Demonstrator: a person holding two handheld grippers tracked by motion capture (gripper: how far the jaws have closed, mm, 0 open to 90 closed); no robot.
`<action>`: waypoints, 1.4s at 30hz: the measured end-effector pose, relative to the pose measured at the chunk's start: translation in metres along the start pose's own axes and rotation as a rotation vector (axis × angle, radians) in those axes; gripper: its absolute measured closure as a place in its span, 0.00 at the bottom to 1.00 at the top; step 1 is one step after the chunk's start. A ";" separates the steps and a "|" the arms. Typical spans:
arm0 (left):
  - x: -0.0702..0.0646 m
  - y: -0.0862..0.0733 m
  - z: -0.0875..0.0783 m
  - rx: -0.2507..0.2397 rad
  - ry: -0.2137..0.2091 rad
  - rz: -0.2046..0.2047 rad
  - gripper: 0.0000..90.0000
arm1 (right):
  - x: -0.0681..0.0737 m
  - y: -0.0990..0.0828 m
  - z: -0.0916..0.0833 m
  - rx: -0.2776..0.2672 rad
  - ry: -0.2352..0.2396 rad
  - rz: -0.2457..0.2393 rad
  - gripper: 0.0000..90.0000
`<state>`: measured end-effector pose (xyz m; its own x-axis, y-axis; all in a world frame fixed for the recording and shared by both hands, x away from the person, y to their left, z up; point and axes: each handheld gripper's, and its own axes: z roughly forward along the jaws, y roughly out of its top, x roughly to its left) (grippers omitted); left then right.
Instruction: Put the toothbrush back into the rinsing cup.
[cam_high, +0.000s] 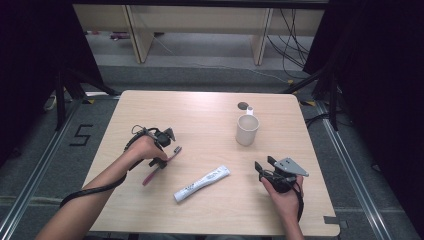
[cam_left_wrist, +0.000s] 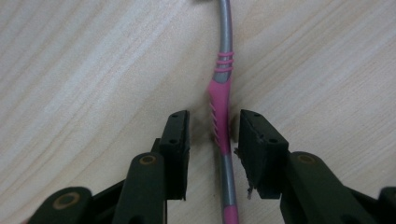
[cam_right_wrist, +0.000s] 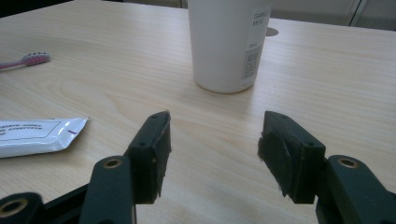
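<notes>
A pink and grey toothbrush (cam_high: 150, 176) lies flat on the wooden table (cam_high: 200, 110), left of centre. My left gripper (cam_high: 160, 162) points down over its handle. In the left gripper view the pink grip of the toothbrush (cam_left_wrist: 220, 98) runs between the jaws of the left gripper (cam_left_wrist: 212, 117), with a narrow gap to each pad, so the gripper is open. My right gripper (cam_high: 264, 162) rests near the front right and is open with nothing between its fingers. The right gripper (cam_right_wrist: 215, 121) faces a white cup (cam_right_wrist: 226, 42), and the toothbrush head (cam_right_wrist: 30, 59) shows far left.
The white cup (cam_high: 247, 130) stands upright at the back right, a dark round hole (cam_high: 243, 105) in the tabletop just behind it. A white toothpaste tube (cam_high: 202, 183) lies slanted between the two hands; its flat end (cam_right_wrist: 32, 133) shows in the right gripper view.
</notes>
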<state>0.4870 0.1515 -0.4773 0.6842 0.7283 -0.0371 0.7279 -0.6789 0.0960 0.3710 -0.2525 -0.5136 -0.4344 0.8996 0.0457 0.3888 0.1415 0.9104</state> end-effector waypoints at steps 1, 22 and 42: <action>0.000 0.000 0.001 -0.006 0.000 -0.003 0.71 | 0.000 0.000 0.000 0.001 0.000 0.000 0.48; -0.005 0.004 0.004 0.013 0.017 0.013 0.80 | -0.001 0.001 0.000 -0.001 -0.012 -0.024 0.48; -0.008 0.003 0.001 -0.004 0.029 0.082 0.91 | 0.000 0.000 0.001 -0.019 -0.011 -0.018 0.48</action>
<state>0.4837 0.1434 -0.4778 0.7397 0.6729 -0.0005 0.6695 -0.7359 0.1010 0.3717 -0.2524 -0.5137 -0.4320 0.9015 0.0243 0.3652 0.1502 0.9187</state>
